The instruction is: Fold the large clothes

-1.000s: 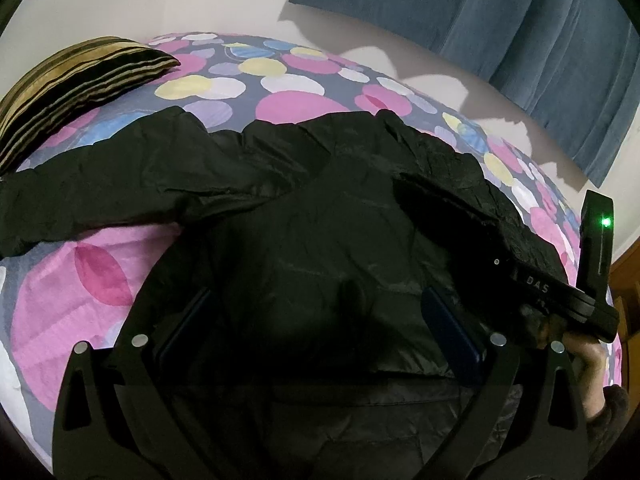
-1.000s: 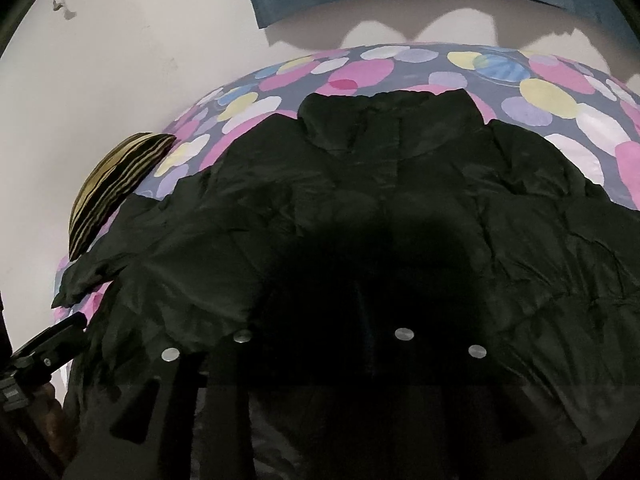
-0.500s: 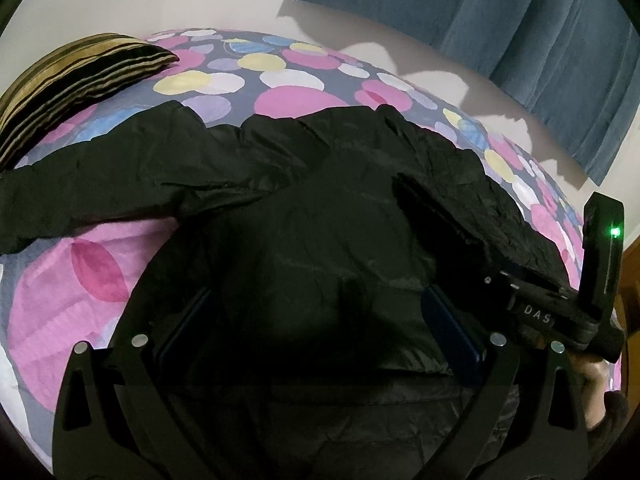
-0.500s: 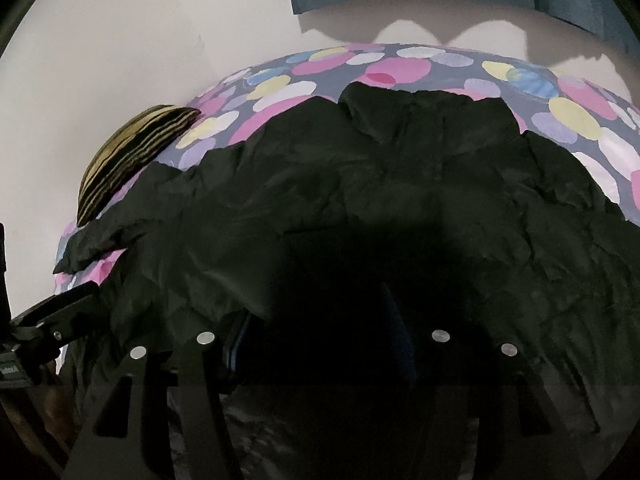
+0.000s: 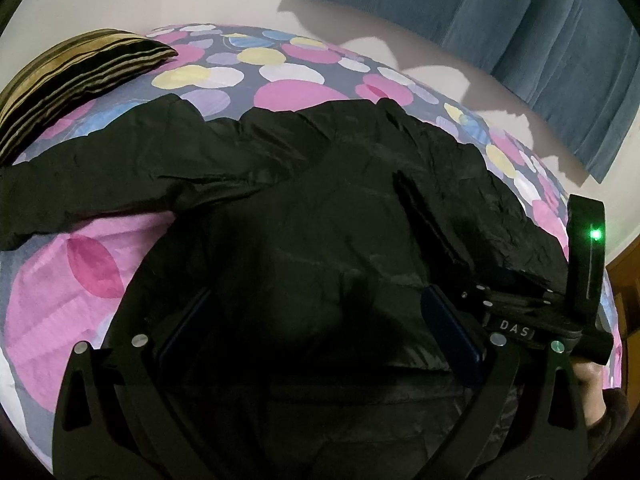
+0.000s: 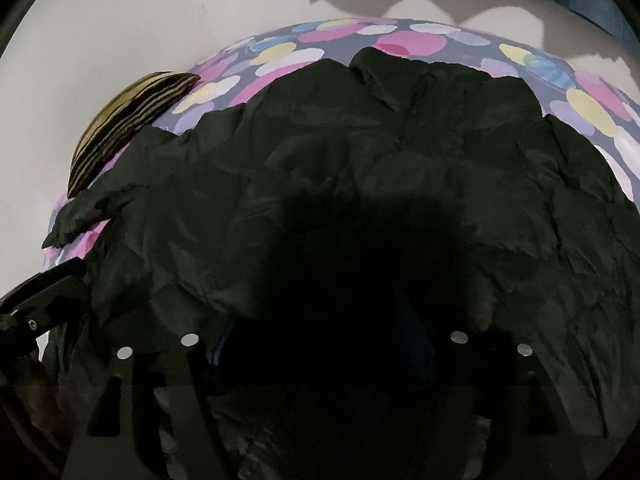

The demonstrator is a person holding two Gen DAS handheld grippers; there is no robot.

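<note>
A large black puffy jacket lies spread on a bed with a dotted pink, purple and yellow sheet. One sleeve stretches out to the left. My left gripper is open, its blue-padded fingers wide apart over the jacket's lower part. The right gripper's body shows beside it at the right. In the right wrist view the jacket fills the frame, collar at the far side. My right gripper is open low over the dark hem, fingers in deep shadow.
A striped brown and gold cushion lies at the bed's far left corner, also in the right wrist view. A white wall and blue curtain stand behind the bed. A wooden edge shows at the right.
Both grippers have moved lower and closer to the jacket's near edge. The right gripper's fingers have spread wider. The jacket has not moved.
</note>
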